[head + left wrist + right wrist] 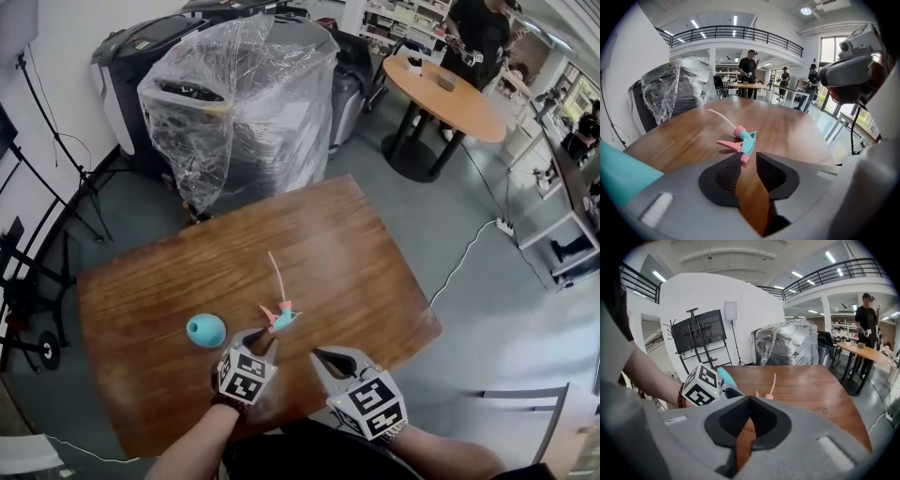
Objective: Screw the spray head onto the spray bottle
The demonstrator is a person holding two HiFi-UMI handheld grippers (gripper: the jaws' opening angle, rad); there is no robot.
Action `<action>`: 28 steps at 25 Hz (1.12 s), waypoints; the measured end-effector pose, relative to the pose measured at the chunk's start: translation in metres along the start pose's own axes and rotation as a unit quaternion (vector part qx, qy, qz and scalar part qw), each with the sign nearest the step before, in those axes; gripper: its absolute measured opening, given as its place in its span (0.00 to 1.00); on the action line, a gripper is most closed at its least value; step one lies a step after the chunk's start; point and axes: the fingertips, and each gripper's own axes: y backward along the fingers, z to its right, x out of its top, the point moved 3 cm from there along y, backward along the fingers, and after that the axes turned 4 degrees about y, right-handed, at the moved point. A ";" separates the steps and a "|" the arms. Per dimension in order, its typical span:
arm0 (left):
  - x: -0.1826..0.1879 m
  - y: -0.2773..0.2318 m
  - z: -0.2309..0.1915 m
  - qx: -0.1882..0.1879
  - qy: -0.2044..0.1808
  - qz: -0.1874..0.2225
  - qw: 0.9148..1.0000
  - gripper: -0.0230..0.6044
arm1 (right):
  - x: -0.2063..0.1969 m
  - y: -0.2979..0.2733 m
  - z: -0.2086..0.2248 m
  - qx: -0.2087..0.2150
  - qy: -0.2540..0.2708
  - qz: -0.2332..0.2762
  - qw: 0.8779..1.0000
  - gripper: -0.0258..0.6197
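- Lying on the wooden tabletop (pixel 356 244), the spray head (pixel 279 316) is just ahead of the left tool (pixel 749 157) (jaws slightly apart, empty).
- Right tool (pixel 750 399) closed, empty.
- Spray bottle (pixel 205 329) nearby; plastic-wrapped machine (pixel 244 103) beyond, on the grey floor (pixel 487 281).

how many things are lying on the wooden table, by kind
spray head: 1
bottle: 1
total: 2
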 end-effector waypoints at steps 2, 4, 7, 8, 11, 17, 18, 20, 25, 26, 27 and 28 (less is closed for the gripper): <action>-0.001 -0.008 -0.001 -0.002 -0.003 -0.004 1.000 0.21 | 0.001 0.000 0.004 -0.001 0.001 0.000 1.000 0.03; -0.002 -0.014 -0.002 -0.002 -0.005 -0.008 1.000 0.21 | -0.001 0.001 0.008 -0.001 0.005 -0.002 1.000 0.03; -0.002 -0.021 -0.003 0.001 -0.004 -0.012 1.000 0.21 | 0.003 0.002 0.014 -0.007 0.010 -0.001 1.000 0.03; -0.002 -0.023 -0.003 0.002 -0.002 -0.013 1.000 0.21 | 0.003 0.002 0.015 -0.008 0.012 -0.001 1.000 0.03; -0.003 -0.027 -0.005 0.005 0.010 -0.014 1.000 0.21 | -0.002 0.004 0.015 -0.003 0.014 -0.007 1.000 0.03; 0.001 -0.024 -0.005 0.008 0.010 -0.008 1.000 0.16 | 0.000 0.005 0.017 -0.005 0.020 -0.005 1.000 0.03; 0.003 -0.022 -0.004 0.006 0.012 -0.005 1.000 0.16 | 0.000 0.004 0.016 -0.001 0.022 -0.005 1.000 0.03; 0.007 -0.017 -0.003 0.003 0.015 0.002 1.000 0.16 | -0.002 0.001 0.013 0.009 0.029 -0.005 1.000 0.03; 0.022 0.003 0.004 -0.007 0.022 0.017 1.000 0.15 | 0.000 -0.006 0.012 0.020 0.060 -0.011 0.998 0.03; 0.025 0.009 0.005 -0.008 0.024 0.020 0.999 0.15 | 0.001 -0.008 0.012 0.023 0.064 -0.011 0.998 0.03; 0.028 0.014 0.006 -0.010 0.026 0.024 0.999 0.15 | 0.002 -0.009 0.011 0.026 0.068 -0.011 0.997 0.03; 0.032 0.018 0.008 -0.013 0.031 0.029 0.999 0.15 | 0.003 -0.011 0.010 0.031 0.072 -0.013 0.997 0.03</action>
